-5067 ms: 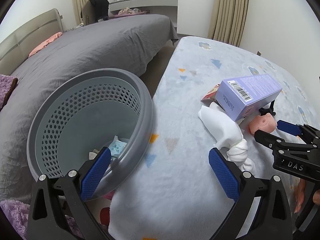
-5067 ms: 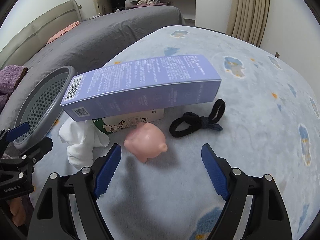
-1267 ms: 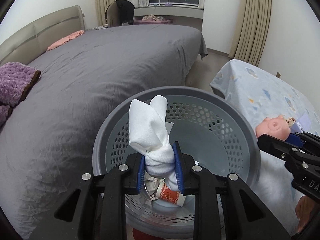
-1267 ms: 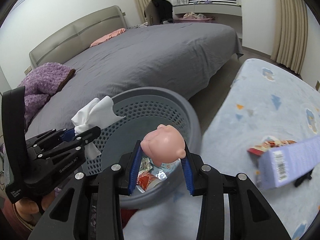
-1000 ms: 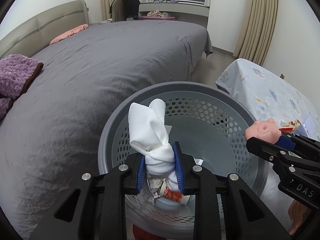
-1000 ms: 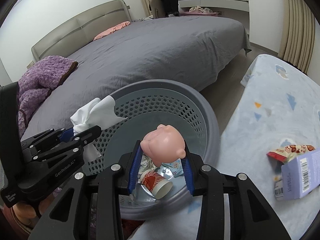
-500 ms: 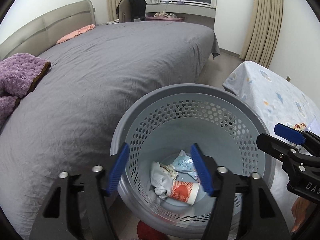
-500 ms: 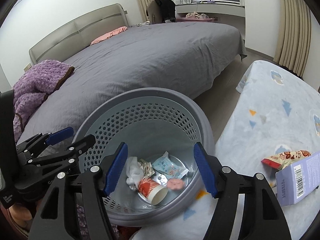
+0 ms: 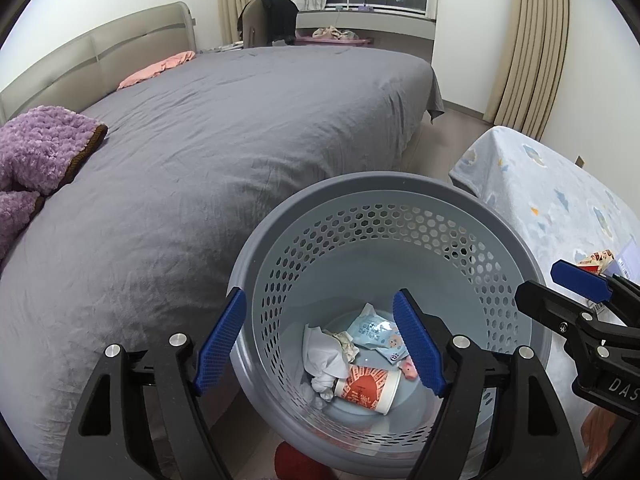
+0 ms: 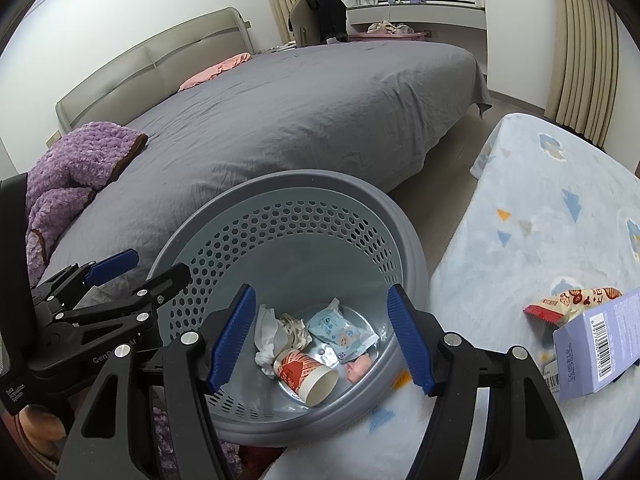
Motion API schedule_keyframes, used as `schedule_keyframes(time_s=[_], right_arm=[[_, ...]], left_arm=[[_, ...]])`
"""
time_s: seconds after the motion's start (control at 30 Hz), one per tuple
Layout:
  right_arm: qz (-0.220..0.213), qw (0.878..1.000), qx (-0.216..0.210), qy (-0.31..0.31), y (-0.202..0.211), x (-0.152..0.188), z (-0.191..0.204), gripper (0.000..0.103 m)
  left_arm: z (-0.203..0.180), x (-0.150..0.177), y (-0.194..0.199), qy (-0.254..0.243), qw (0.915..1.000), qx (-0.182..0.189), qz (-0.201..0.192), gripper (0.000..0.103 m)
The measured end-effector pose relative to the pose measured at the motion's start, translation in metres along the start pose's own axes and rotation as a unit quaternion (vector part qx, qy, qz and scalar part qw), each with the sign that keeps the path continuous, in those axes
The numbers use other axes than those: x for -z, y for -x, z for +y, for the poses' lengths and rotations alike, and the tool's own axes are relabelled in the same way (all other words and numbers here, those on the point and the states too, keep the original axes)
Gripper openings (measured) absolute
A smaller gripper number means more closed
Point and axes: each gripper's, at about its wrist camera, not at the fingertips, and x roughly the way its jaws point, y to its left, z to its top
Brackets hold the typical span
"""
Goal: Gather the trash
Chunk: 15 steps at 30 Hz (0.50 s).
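Left wrist view: left gripper [image 9: 320, 338] empty, jaws opening wide over the grey basket [image 9: 472, 204]; white cloth [image 9: 322, 364] lies below.

Right wrist view: right gripper [image 10: 322, 338] spread, empty; purple box [image 10: 600, 344] and snack wrapper [image 10: 568, 300] to its right; reaching for them risks tipping the basket.

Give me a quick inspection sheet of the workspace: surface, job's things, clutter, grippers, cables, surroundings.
Surface: patterned light-blue cover beside the basket.
Job's things: grey perforated basket holds white cloth, paper cup on its side, blue packet, pink toy. Purple box and red snack wrapper not yet collected, on the cover.
Clutter: red thing under the basket, unclear what.
Grippers: left gripper jaws opening, nothing between them; right gripper open, empty; both over the basket.
Cables: nothing seen.
Surroundings: grey bed, purple blanket, pink pillow, curtains, chair.
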Motion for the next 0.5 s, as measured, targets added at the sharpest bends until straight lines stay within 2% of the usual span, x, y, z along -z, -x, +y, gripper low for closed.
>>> schedule_keyframes(time_s=[0.5], right_arm=[[-0.004,1.0,0.017,-0.02,0.016,0.012,-0.005,0.066]], left_arm=[[-0.007,0.0,0.008,-0.004,0.9999,0.006,-0.01,0.087]])
